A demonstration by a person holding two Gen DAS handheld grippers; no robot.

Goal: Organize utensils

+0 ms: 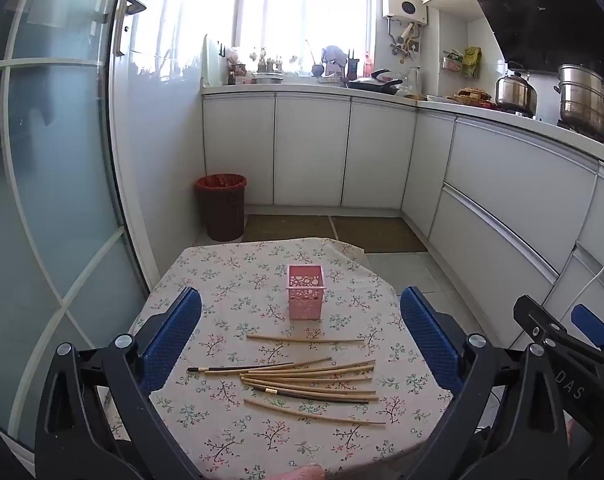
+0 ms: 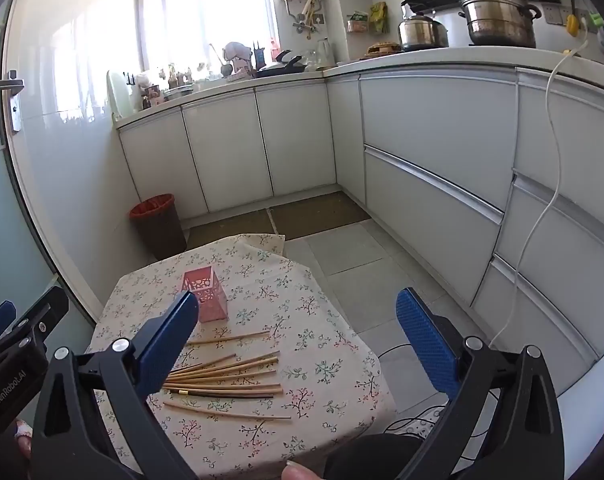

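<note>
Left gripper [image 1: 301,340]: my jaws are spread wide and grasp nothing, hovering over the floral tablecloth [image 1: 206,276].
Right gripper [image 2: 296,342]: also released and bare, set off toward the table's right edge.
Chopsticks [image 1: 310,376]: about 10 lie loose and fanned at lower centre of my left view, 2 of them dark, none sorted yet.
Pink holder [image 1: 305,297]: upright at frame centre, just beyond the sticks, probably where they belong.
Relation: in the left view, sticks sit between my blue pads, below and ahead; in the right view, they lie beside my left pad [image 2: 168,348].
</note>
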